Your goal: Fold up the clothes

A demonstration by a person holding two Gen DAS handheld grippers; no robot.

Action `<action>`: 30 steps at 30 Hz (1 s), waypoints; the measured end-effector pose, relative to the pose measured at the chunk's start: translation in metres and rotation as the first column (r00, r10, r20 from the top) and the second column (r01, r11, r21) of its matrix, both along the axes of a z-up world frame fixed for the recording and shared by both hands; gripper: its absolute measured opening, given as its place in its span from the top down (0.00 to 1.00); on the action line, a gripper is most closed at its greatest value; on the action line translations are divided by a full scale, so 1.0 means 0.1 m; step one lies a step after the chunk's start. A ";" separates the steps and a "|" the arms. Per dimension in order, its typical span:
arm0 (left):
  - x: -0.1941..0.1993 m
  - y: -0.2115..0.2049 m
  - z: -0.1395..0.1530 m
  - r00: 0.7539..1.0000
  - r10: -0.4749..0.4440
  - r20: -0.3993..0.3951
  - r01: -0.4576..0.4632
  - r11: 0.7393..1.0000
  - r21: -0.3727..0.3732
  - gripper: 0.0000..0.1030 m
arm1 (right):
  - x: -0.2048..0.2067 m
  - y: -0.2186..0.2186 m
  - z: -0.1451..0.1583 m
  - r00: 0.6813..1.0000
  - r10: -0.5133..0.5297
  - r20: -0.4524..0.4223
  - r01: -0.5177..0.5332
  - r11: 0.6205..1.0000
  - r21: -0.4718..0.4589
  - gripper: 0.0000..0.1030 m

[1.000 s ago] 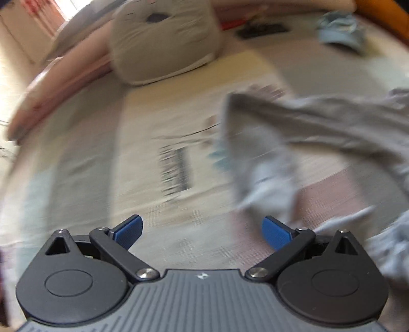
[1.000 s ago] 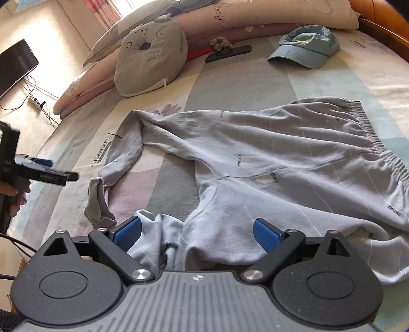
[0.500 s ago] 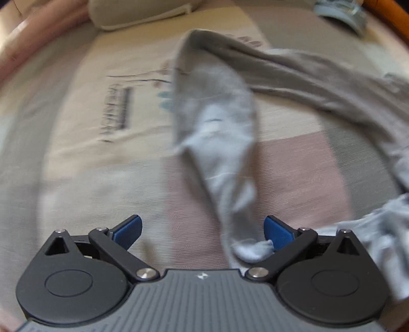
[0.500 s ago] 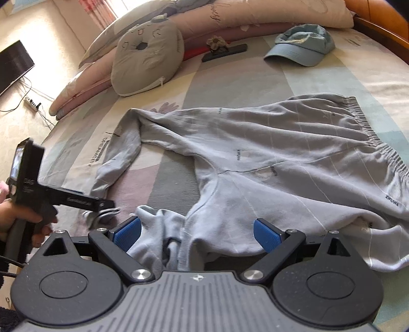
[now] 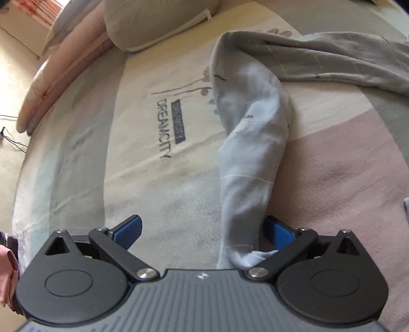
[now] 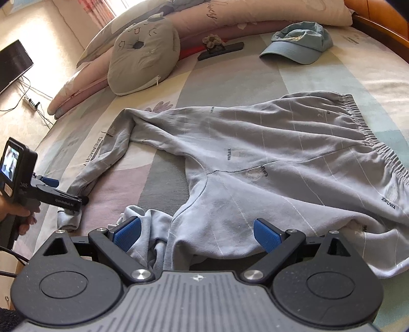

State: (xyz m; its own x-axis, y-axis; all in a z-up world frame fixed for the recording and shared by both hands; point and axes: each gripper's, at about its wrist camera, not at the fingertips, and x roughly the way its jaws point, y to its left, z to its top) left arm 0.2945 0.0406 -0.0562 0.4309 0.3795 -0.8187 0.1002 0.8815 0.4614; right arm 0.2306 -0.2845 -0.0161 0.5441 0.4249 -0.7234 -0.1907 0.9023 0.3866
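A light grey sweatshirt [image 6: 281,158] printed "XIFUWA" lies spread on the bed, its elastic hem to the right. One long sleeve [image 5: 253,143] runs down toward my left gripper [image 5: 203,231], which is open. The sleeve's cuff [image 5: 251,255] lies between the fingers, up against the right blue pad [image 5: 278,232]. In the right wrist view the left gripper [image 6: 72,191] sits low over that cuff [image 6: 67,218] at the bed's left side. My right gripper [image 6: 196,235] is open, with the bunched neck end of the sweatshirt [image 6: 158,229] lying between its fingers.
A grey cushion [image 6: 143,58] and pink pillows [image 6: 230,18] line the far side of the bed. A blue cap [image 6: 299,43] and a dark flat object with a flower [image 6: 219,48] lie beyond the sweatshirt. A hand [image 6: 23,214] holds the left gripper. The floor and a TV [image 6: 12,66] lie at the left.
My left gripper has swung down and in along the sleeve, so the cuff now lies between its open fingers. The right gripper has barely moved.
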 end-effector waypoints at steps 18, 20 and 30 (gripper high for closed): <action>0.45 0.94 0.08 0.977 0.084 0.195 -0.141 0.943 0.300 0.02 | -0.03 0.31 0.09 1.000 0.015 0.005 -0.014 0.999 -0.045 0.06; 0.55 1.05 0.14 0.971 0.074 0.226 -0.146 0.936 0.320 0.02 | -0.05 0.37 0.11 1.000 0.004 0.002 -0.003 0.998 -0.056 0.06; 1.17 1.60 0.37 0.929 -0.005 0.370 -0.154 0.904 0.400 0.01 | -0.09 0.76 0.22 0.999 -0.042 0.006 0.043 0.992 -0.117 0.06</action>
State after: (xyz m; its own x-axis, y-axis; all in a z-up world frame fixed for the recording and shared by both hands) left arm 0.4117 0.2011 -0.0195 0.6174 0.6914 -0.3752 -0.1981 0.5982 0.7764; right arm 0.2219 -0.2084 0.0055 0.5628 0.3142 -0.7645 -0.1525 0.9485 0.2775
